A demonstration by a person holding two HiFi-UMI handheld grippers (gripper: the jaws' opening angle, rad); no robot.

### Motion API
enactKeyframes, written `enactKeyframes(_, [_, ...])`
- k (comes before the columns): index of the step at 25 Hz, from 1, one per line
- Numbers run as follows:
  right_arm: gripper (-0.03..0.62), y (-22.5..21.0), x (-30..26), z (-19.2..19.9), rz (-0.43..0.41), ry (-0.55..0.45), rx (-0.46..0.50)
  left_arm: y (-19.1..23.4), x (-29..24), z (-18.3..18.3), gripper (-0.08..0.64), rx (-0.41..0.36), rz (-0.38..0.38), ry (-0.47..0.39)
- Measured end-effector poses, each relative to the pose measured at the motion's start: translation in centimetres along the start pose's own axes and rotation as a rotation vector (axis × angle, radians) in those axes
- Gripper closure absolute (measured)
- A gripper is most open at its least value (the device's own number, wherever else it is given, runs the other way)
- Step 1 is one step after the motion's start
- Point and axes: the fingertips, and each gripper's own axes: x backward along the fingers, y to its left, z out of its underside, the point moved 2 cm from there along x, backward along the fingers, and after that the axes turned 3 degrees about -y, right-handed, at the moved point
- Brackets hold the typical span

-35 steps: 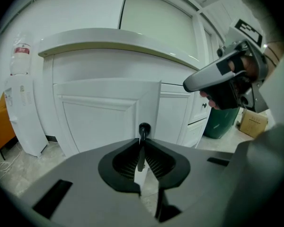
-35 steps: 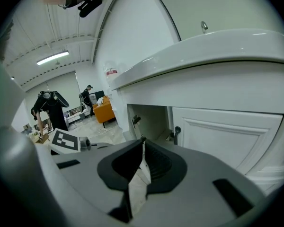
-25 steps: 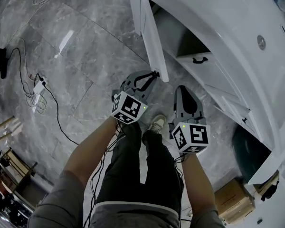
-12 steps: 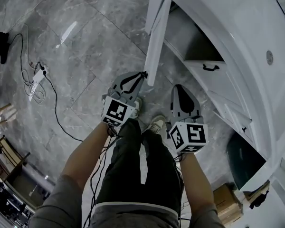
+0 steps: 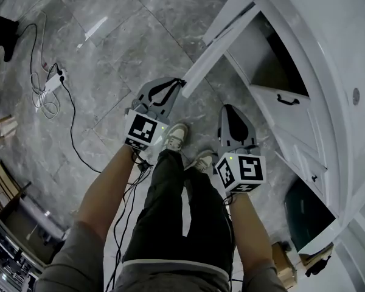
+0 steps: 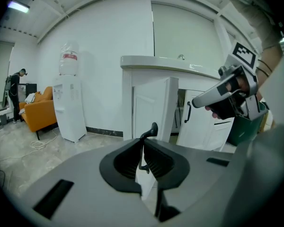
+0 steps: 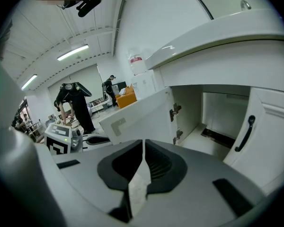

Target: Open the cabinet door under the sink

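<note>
Head view puts the door [image 5: 222, 44] swung well out from the cabinet [image 5: 258, 50], its free edge reaching down towards my left side and its hinged edge back at the cabinet's corner under the counter. The handle [image 5: 182, 81] sits at that free edge, and my left gripper [image 5: 179, 84] has it: in the left gripper view the thin black handle [image 6: 149, 132] runs upright between the jaws, which are closing tight on it, pads pressing from both sides. So the door [image 6: 150, 105] lies straight ahead of the left gripper [image 6: 143, 156], edge-on to me, with its long axis standing vertical. The hinges [image 7: 174, 111] show in the right gripper view on the far side of the panel, so I judge any further pull has to follow an arc about them, carrying the free edge away from the opening, not straight back at me. By my reading the door is already most of the way open. My left hand is plainly the nearer one; the right gripper [image 5: 231, 111] hangs apart from the door, aimed at the open compartment, its jaws pressed together on nothing. A second door [image 5: 286, 117] beside the opening is shut. Beyond lie the grey floor [image 5: 109, 53] and a cable [image 5: 70, 126].
</note>
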Motion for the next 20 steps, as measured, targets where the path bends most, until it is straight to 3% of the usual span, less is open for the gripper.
enactKeyframes(5, [0.555, 1.6, -1.9, -0.4, -0.032, 0.011, 0.035, 3.7, 0.2, 0.0, 0.529, 0.003, -0.052, 0.005])
enactKeyframes(9, [0.555, 1.6, -3.1, -0.5, -0.039, 0.012, 0.008, 5.0, 0.2, -0.1, 0.531, 0.007, -0.065, 0.012])
enactKeyframes(12, [0.555, 1.9, -3.7, -0.7, -0.049, 0.017, 0.017, 6.1, 0.4, 0.2, 0.53, 0.057, -0.107, 0.011])
enactKeyframes(20, [0.555, 1.0, -4.0, -1.5, -0.054, 0.025, 0.027, 7.0, 1.4, 3.6, 0.529, 0.111, -0.122, 0.112])
